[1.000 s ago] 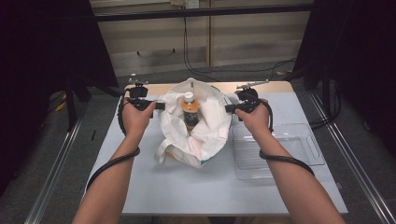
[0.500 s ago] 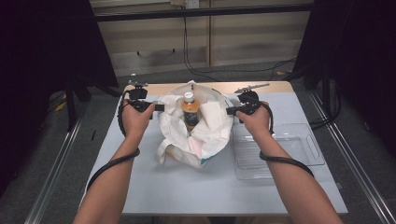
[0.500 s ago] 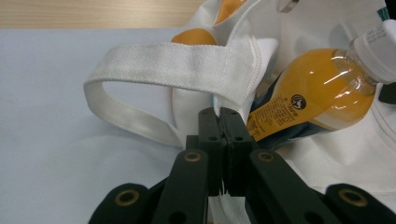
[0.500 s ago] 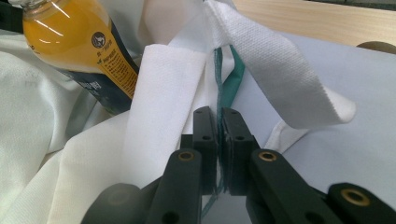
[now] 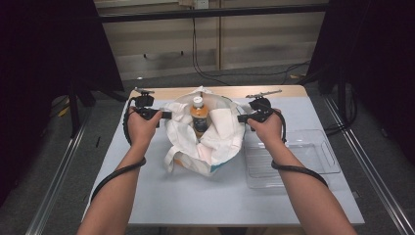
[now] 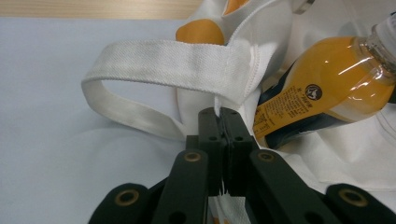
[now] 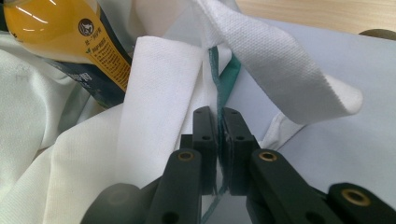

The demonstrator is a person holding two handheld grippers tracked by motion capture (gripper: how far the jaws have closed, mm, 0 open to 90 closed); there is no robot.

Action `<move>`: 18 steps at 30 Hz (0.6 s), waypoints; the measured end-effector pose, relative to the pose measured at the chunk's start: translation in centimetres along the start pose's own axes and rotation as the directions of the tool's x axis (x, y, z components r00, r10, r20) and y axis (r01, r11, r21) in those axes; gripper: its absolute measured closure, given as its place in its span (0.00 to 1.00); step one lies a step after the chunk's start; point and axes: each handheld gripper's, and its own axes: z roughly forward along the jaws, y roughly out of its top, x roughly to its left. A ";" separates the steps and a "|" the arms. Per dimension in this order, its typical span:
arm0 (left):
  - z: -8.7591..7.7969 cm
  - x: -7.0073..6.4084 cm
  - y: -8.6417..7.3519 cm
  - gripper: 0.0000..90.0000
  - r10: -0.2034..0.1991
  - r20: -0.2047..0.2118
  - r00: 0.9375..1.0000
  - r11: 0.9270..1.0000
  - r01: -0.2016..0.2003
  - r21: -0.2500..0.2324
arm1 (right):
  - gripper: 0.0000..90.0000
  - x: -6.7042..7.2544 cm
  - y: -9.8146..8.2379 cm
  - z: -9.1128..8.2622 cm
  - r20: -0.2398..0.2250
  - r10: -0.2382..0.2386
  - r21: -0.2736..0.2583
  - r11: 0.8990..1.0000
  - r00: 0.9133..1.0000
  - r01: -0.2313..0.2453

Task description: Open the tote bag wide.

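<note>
Left claw (image 5: 169, 115), right claw (image 5: 241, 118) clamp bag (image 5: 215, 147) rim; bottle (image 5: 198, 116) inside.

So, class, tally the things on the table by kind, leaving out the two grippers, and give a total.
White cloth bag: 1
Bottle of orange drink, standing in the bag: 1
Clear plastic tray, beside the bag: 1
Total: 3
</note>
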 end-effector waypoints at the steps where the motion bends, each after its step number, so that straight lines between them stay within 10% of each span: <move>1: 0.1 0.2 -0.1 0.98 0.001 0.000 1.000 1.000 -0.001 0.006 | 0.96 0.0 -0.1 0.1 0.004 -0.005 0.004 1.000 1.000 0.005; 18: 0.6 0.6 -0.8 0.98 -0.013 -0.004 1.000 1.000 0.013 0.004 | 0.95 0.0 -0.3 0.5 0.017 -0.017 0.022 1.000 1.000 0.017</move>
